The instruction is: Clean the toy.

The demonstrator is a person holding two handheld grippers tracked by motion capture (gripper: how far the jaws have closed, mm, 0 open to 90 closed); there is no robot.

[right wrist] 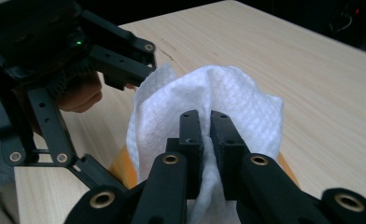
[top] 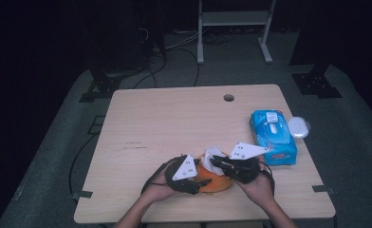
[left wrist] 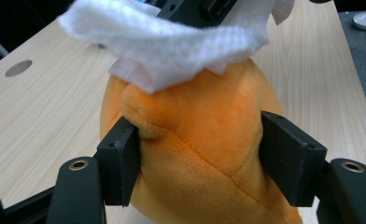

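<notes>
Soft orange plush toy (left wrist: 204, 154) near the desk's (top: 174, 118) front edge — clamped by the left gripper (left wrist: 200, 163), right gripper (right wrist: 207, 140) pinching a white textured wipe (right wrist: 228, 100) onto it.

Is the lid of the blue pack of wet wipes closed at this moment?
No, in the high view the white lid lies flipped open beside the blue wipes pack.

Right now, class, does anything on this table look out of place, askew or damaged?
Nothing is spilled or damaged. One oddity: a small white lid-like disc lies off the table edge, beside the blue wipes pack. The orange plush is simply squeezed, with the white wipe draped on it.
</notes>
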